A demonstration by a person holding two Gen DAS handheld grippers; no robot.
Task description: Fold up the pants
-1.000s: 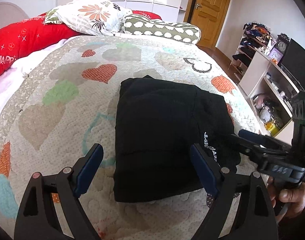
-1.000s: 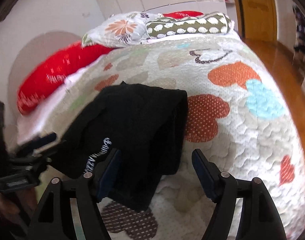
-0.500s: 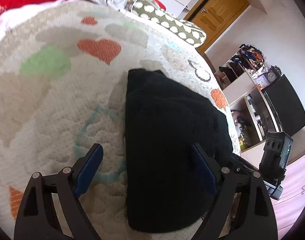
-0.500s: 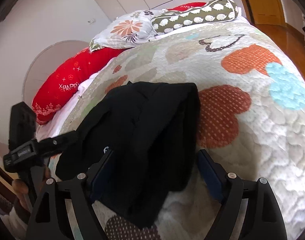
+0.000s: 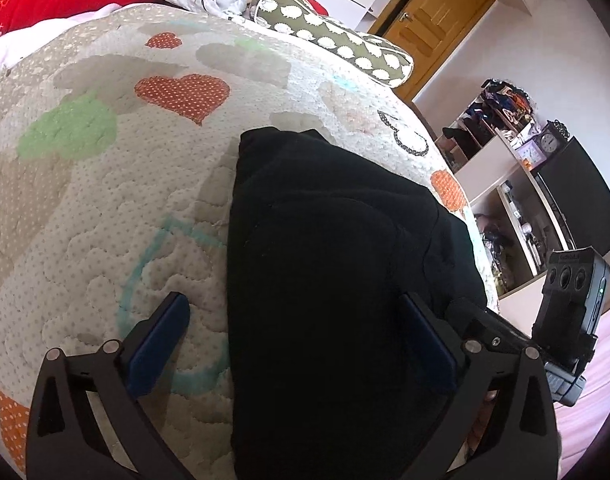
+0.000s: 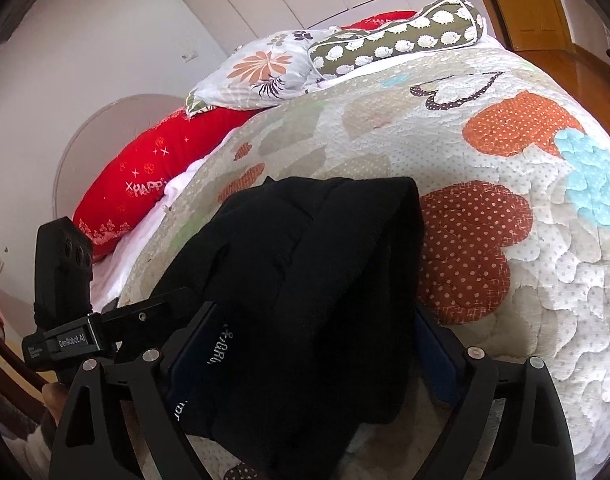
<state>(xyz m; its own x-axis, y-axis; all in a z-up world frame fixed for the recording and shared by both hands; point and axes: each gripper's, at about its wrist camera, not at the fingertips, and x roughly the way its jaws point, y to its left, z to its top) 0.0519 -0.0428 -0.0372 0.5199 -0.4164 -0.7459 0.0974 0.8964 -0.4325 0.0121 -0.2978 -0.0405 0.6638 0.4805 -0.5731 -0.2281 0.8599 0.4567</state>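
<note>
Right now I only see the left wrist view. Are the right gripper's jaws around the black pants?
Observer: Yes. The right gripper straddles the near right corner of the black pants. Its jaws are opening, with fabric between them.
Operator: Is the right edge tidy?
Observer: It is a thick, rounded fold lying beside a brown dotted heart on the quilt.
Operator: Any marking on the pants?
Observer: White lettering shows on the fabric, close to that gripper's jaw on the picture's left.
</note>
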